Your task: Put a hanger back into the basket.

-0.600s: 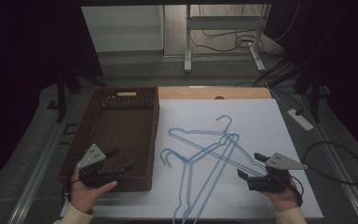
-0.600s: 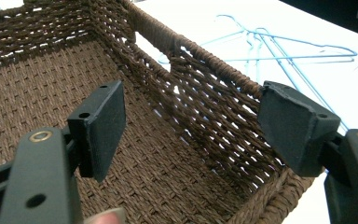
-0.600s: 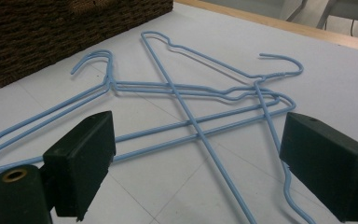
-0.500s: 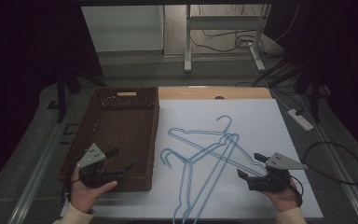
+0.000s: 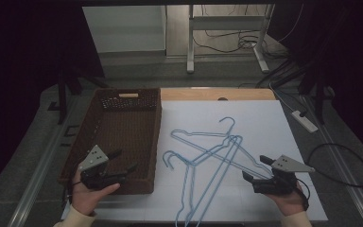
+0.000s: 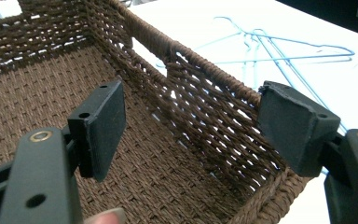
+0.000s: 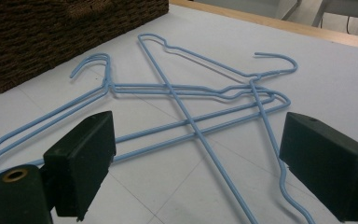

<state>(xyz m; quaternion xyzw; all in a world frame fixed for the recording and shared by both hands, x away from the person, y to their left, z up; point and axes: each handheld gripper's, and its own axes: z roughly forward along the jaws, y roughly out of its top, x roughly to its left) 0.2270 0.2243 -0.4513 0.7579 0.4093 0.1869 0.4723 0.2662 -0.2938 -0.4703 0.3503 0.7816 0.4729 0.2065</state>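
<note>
Nothing has shifted since the earlier frame; both my hands sit where they were. The white tabletop [image 5: 264,123] stretches ahead of both tongs. The brown wicker basket [image 5: 123,132] lies under and ahead of my left tongs [image 5: 123,161], whose jaws gape wide over its near right corner, holding nothing. The tangle of blue wire hangers [image 5: 208,156] rests flat on the tabletop just ahead of my right tongs [image 5: 255,169], which are also spread wide and empty, close to the nearest wires.
</note>
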